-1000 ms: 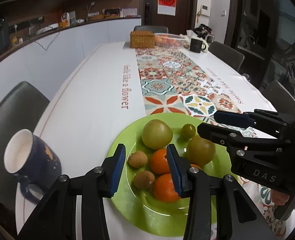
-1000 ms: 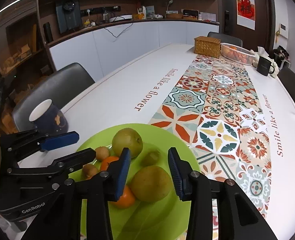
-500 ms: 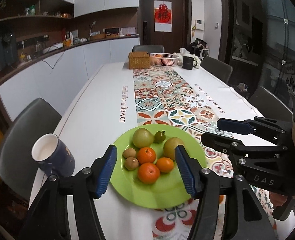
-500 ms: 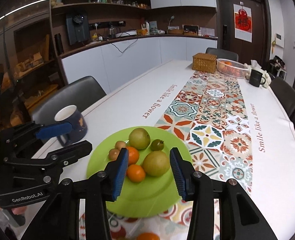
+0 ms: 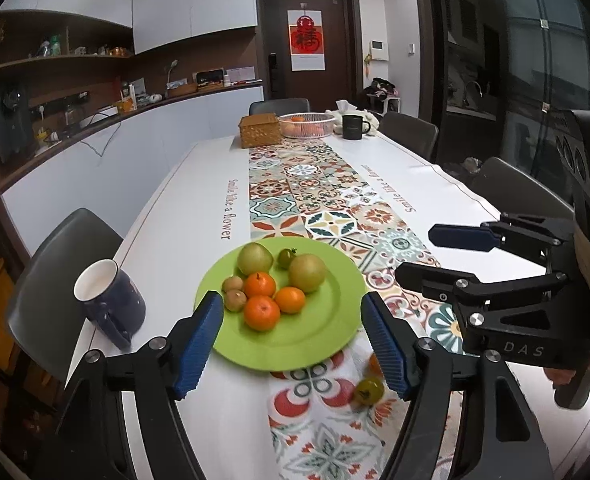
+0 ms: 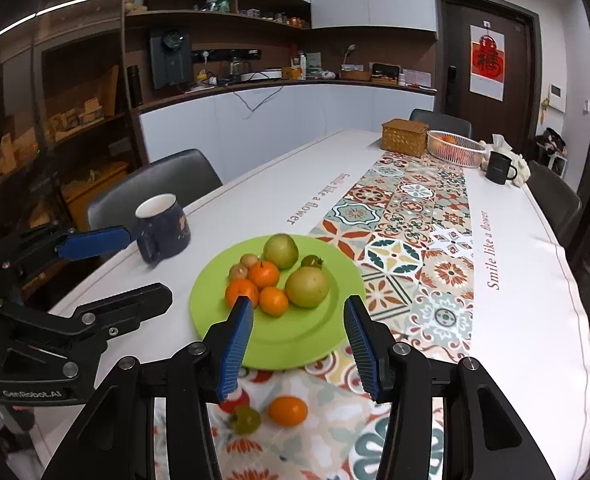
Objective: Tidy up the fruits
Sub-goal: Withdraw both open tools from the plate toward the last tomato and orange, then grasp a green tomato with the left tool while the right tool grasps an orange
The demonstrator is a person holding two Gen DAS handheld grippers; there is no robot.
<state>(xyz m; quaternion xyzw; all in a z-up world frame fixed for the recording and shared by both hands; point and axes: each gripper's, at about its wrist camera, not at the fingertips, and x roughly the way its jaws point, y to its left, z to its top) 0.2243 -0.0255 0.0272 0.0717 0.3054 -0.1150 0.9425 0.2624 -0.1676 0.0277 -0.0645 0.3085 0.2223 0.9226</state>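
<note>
Green plate (image 5: 327, 332) lies flat, fruit heaped left; both grippers empty.

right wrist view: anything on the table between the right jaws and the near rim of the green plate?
Nothing on that stretch, only patterned runner. The loose orange and green tomato lie nearer the camera, under the open right gripper, off the green plate.

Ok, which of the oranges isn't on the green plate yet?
The orange lying on the patterned runner just short of the green plate, beside a small green tomato. The other three sit clustered on the plate.
</note>
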